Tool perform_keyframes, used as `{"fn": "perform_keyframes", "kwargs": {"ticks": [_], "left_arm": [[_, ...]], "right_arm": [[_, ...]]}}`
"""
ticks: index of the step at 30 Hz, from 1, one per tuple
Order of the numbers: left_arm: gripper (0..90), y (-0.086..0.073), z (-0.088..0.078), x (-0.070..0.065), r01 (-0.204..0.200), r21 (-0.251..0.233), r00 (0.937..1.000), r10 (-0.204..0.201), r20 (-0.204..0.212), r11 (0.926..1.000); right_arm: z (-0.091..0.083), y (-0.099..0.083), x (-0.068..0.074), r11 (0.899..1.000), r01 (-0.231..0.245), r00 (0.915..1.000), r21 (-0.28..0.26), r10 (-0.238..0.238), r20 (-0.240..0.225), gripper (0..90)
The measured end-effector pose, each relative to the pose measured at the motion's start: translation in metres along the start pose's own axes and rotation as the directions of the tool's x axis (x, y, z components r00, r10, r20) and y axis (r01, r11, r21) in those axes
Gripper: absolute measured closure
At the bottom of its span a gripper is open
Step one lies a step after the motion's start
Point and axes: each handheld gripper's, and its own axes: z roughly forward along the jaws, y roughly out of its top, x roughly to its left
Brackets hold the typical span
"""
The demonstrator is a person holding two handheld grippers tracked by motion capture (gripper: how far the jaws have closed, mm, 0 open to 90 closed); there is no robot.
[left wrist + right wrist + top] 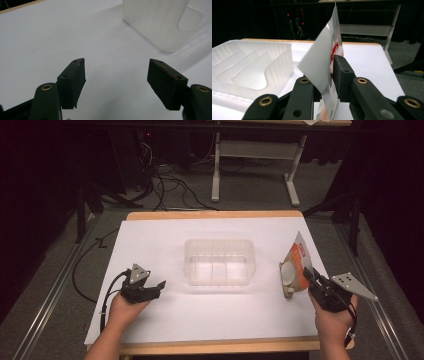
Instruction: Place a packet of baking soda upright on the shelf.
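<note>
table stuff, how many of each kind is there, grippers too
clear plastic bin: 1
orange and white pouch: 1
black grippers: 2, left gripper and right gripper
total: 4

A wooden desk [215, 214] is covered by a big white sheet [165, 240]. A clear plastic tub [220, 261] sits on the middle of the sheet.

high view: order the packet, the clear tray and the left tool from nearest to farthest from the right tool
1. packet: between the right tool's jaws, at the table's right edge.
2. clear tray: mid-table, to its left.
3. left tool: farthest, on the table's left side, jaws open over bare white surface.
</note>
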Motion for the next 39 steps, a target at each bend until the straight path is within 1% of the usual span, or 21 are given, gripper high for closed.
{"fn": "perform_keyframes", "kwargs": {"ticks": [4,8,10,12,16,19,21,22,23,24,25,26,27,28,29,31,32,34,36,38,39], "left_arm": [[31.2,0.0,0.0,-0.001,-0.005,0.004,1.0,0.005,0.0,1.0],[31.2,0.0,0.0,-0.001,-0.008,0.005,1.0,0.008,0.0,1.0],[31.2,0.0,0.0,-0.001,-0.007,0.003,1.0,0.007,-0.002,1.0],[31.2,0.0,0.0,-0.001,-0.005,0.0,1.0,0.005,0.0,1.0],[31.3,0.0,0.0,-0.001,-0.005,-0.002,1.0,0.005,0.0,1.0],[31.3,0.0,0.0,-0.002,-0.004,0.002,1.0,0.004,-0.004,1.0],[32.9,0.001,0.001,-0.003,0.012,-0.001,0.9999,-0.012,-0.009,0.9999],[35.8,0.002,0.002,-0.003,0.037,-0.003,0.9992,-0.037,-0.016,0.9993],[42.2,0.003,0.004,-0.003,0.069,0.009,0.9971,-0.069,-0.032,0.9975],[49.1,0.006,0.006,-0.003,0.117,0.005,0.9926,-0.117,-0.032,0.9931],[54.7,0.009,0.008,-0.003,0.162,-0.018,0.9866,-0.162,-0.02,0.9867],[61.9,0.013,0.01,-0.005,0.185,-0.052,0.9821,-0.187,-0.024,0.9813],[69.6,0.017,0.011,-0.009,0.202,-0.08,0.9785,-0.205,-0.024,0.976],[75.5,0.023,0.014,-0.016,0.205,-0.087,0.9781,-0.207,-0.018,0.9749],[83.5,0.026,0.017,-0.021,0.194,-0.096,0.9802,-0.197,-0.02,0.9762],[90.0,0.03,0.025,-0.03,0.196,-0.1,0.9806,-0.196,0.007,0.9756],[90.0,0.033,0.03,-0.035,0.205,-0.101,0.9788,-0.204,0.023,0.9735],[90.0,0.038,0.036,-0.044,0.211,-0.112,0.9774,-0.208,0.038,0.971],[90.0,0.041,0.038,-0.051,0.232,-0.128,0.9722,-0.227,0.058,0.9642],[90.0,0.041,0.04,-0.056,0.231,-0.13,0.9726,-0.226,0.057,0.9642],[90.0,0.04,0.04,-0.057,0.225,-0.128,0.9741,-0.22,0.053,0.966]], "right_arm": [[0.008,-0.004,0.0,1.0,-0.002,1.0,0.022,0.002,0.004,75.2],[0.018,-0.008,0.002,0.999,0.001,1.0,0.042,-0.001,0.001,74.6],[0.023,-0.008,0.003,0.999,-0.011,0.9999,0.038,0.01,0.006,75.7],[0.026,-0.009,0.004,0.999,-0.009,0.9998,0.034,0.009,0.019,76.9],[0.026,-0.009,0.007,0.999,0.017,0.9991,0.038,-0.018,0.037,78.9],[0.024,-0.009,0.006,1.0,-0.001,0.9995,0.025,0.0,0.032,77.8],[0.023,-0.008,0.004,1.0,-0.017,0.9995,0.021,0.017,0.028,79.8],[0.023,-0.007,0.003,1.0,-0.021,0.9994,0.021,0.021,0.027,80.8],[0.022,-0.007,0.003,0.999,-0.024,0.9993,0.022,0.023,0.029,82.7],[0.022,-0.007,0.002,0.999,-0.025,0.9992,0.022,0.024,0.031,84.9],[0.022,-0.007,0.002,0.999,-0.021,0.9992,0.026,0.02,0.034,87.3],[0.023,-0.007,0.002,1.0,-0.017,0.9992,0.025,0.016,0.036,90.0],[0.023,-0.006,0.003,0.999,-0.016,0.9993,0.028,0.015,0.034,90.0],[0.023,-0.006,0.004,0.999,-0.012,0.9994,0.034,0.011,0.033,90.0],[0.023,-0.005,0.005,0.999,0.0,0.9995,0.037,-0.001,0.031,90.0],[0.023,-0.005,0.007,0.999,0.006,0.9995,0.039,-0.007,0.03,90.0],[0.023,-0.005,0.007,0.999,0.007,0.9996,0.04,-0.008,0.027,90.0],[0.023,-0.005,0.008,0.999,0.01,0.9996,0.039,-0.011,0.025,90.0],[0.023,-0.005,0.007,0.999,0.009,0.9997,0.035,-0.009,0.023,90.0],[0.022,-0.005,0.006,0.999,0.005,0.9996,0.036,-0.006,0.028,90.0],[0.022,-0.006,0.005,0.999,0.001,0.9996,0.035,-0.002,0.028,90.0]]}}
